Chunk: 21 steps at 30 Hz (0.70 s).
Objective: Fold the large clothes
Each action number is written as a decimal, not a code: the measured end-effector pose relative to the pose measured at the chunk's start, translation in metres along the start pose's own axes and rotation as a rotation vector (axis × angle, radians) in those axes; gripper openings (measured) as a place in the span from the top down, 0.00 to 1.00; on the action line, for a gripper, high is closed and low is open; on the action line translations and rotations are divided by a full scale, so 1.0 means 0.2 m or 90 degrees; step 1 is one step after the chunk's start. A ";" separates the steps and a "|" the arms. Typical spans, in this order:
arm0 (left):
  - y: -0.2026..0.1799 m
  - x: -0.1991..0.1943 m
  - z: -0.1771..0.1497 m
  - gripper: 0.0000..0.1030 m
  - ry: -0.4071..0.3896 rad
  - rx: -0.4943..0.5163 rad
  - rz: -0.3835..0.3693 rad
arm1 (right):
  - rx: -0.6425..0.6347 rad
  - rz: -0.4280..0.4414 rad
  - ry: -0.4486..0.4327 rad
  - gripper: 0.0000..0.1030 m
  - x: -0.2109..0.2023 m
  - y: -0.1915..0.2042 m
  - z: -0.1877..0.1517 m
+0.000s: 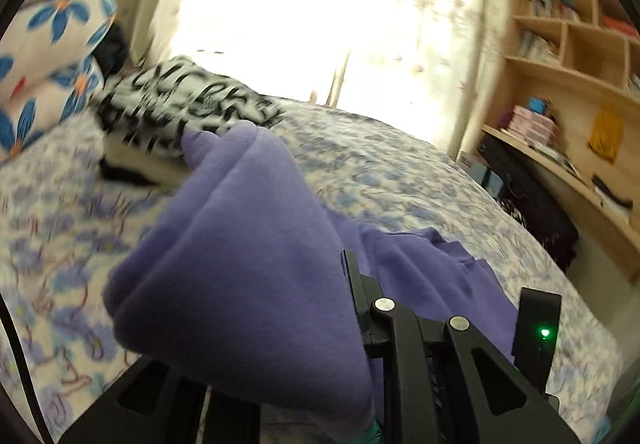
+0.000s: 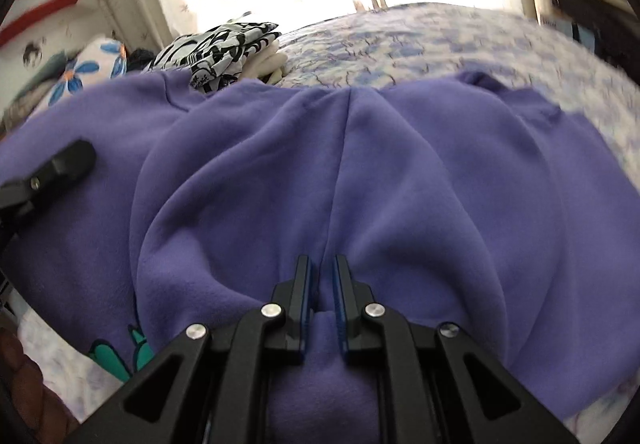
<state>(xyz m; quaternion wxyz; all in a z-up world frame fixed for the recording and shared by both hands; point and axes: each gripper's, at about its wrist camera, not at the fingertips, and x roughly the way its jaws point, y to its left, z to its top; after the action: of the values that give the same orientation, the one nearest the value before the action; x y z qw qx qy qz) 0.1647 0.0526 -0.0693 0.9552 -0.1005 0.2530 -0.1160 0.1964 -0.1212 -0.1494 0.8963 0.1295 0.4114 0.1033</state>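
A large purple sweatshirt [image 2: 360, 172] lies across the bed, with a teal print [image 2: 116, 356] showing at its lower left edge. My right gripper [image 2: 322, 276] is shut on a fold of the purple sweatshirt at its near edge. In the left wrist view the sweatshirt [image 1: 240, 264] is lifted in a thick bunch that drapes over my left gripper [image 1: 352, 284] and hides its left finger; the jaws look closed on the cloth. The left gripper's finger also shows at the left of the right wrist view [image 2: 60, 164].
The bed has a blue floral sheet [image 1: 380, 172]. A folded black-and-white patterned garment [image 1: 180, 112] lies at the far side, also in the right wrist view [image 2: 224, 48]. Flowered pillows [image 1: 52, 56] are at the left. A wooden shelf and desk [image 1: 568, 92] stand right of the bed.
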 end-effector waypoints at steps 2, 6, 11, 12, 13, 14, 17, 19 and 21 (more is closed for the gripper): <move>-0.12 -0.03 0.02 0.86 -0.010 0.045 -0.011 | 0.030 0.025 0.006 0.90 -0.03 -0.04 -0.01; -0.36 -0.06 0.05 0.85 -0.019 0.140 -0.036 | 0.093 0.085 0.016 0.90 -0.19 -0.14 -0.03; -0.64 -0.05 0.07 0.85 -0.010 0.194 -0.080 | 0.117 0.077 -0.042 0.90 -0.50 -0.30 -0.06; -0.71 -0.03 0.07 0.85 -0.005 0.203 -0.088 | 0.115 0.049 -0.060 0.90 -0.57 -0.35 -0.07; -0.74 -0.01 0.06 0.85 0.000 0.211 -0.094 | 0.112 0.022 -0.076 0.90 -0.63 -0.39 -0.08; -0.81 0.02 0.05 0.85 0.009 0.226 -0.099 | 0.110 -0.006 -0.088 0.90 -0.68 -0.43 -0.09; -0.96 0.10 -0.02 0.84 0.034 0.249 -0.120 | 0.125 -0.071 -0.108 0.90 -0.79 -0.57 -0.12; -1.05 0.15 -0.07 0.84 0.059 0.260 -0.132 | 0.152 -0.097 -0.116 0.90 -0.84 -0.68 -0.15; -1.14 0.23 -0.13 0.83 0.096 0.277 -0.141 | 0.175 -0.117 -0.120 0.90 -0.87 -0.76 -0.17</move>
<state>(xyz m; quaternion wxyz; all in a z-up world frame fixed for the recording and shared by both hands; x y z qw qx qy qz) 0.1510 -0.1810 -0.0551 0.9142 0.0891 0.2804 -0.2788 0.0701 -0.3104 -0.0951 0.9103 0.2219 0.3460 -0.0485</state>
